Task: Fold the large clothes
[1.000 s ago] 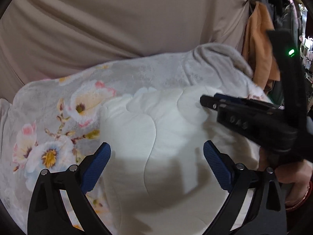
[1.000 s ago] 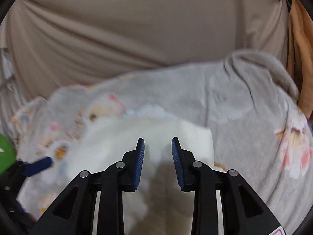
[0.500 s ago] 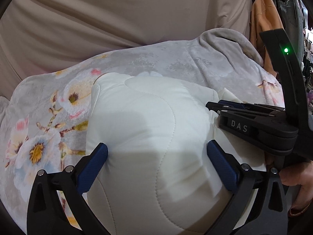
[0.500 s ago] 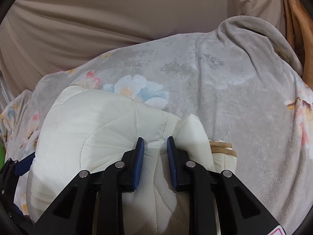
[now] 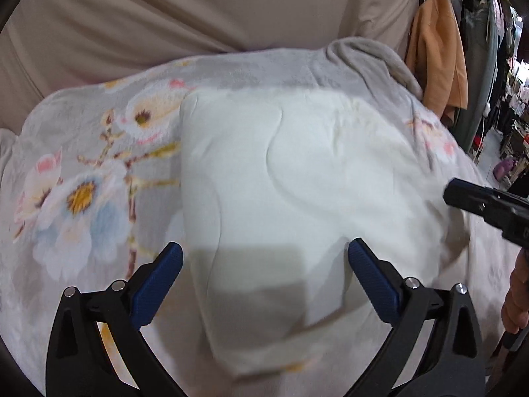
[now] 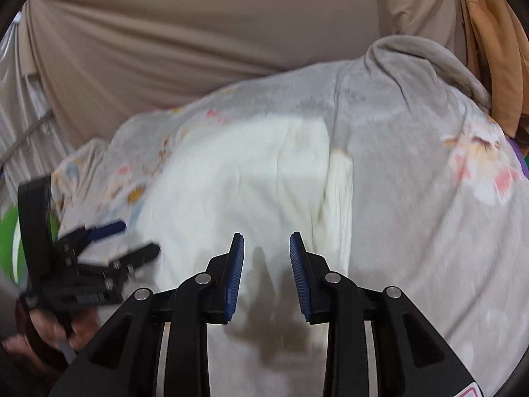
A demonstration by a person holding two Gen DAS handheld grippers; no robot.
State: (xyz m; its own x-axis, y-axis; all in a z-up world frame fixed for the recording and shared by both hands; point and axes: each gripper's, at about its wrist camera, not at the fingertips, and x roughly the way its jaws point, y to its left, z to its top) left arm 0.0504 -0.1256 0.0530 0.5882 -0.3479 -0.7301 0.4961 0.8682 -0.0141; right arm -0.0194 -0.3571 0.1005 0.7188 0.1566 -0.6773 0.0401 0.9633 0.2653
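A cream quilted garment (image 5: pixel 297 178) lies folded in a thick rectangle on a grey floral blanket (image 5: pixel 82 198). It also shows in the right wrist view (image 6: pixel 251 178), with a ribbed hem at its right edge. My left gripper (image 5: pixel 264 261) is wide open and empty, just above the garment's near part. My right gripper (image 6: pixel 267 251) is open with a narrow gap, empty, above the garment's near edge. The right gripper's tip shows at the right of the left wrist view (image 5: pixel 476 198). The left gripper shows at the left of the right wrist view (image 6: pixel 112 248).
A beige curtain (image 5: pixel 198 16) hangs behind the blanket. An orange garment (image 5: pixel 436 53) and dark clothes hang at the far right. A green object (image 6: pixel 10 238) sits at the left edge. The blanket bunches into a ridge (image 6: pixel 423 63) at its far right.
My right gripper let go of the garment's fold and opened a little, pulling back. The garment now lies flat. My left gripper drew back, still wide open.
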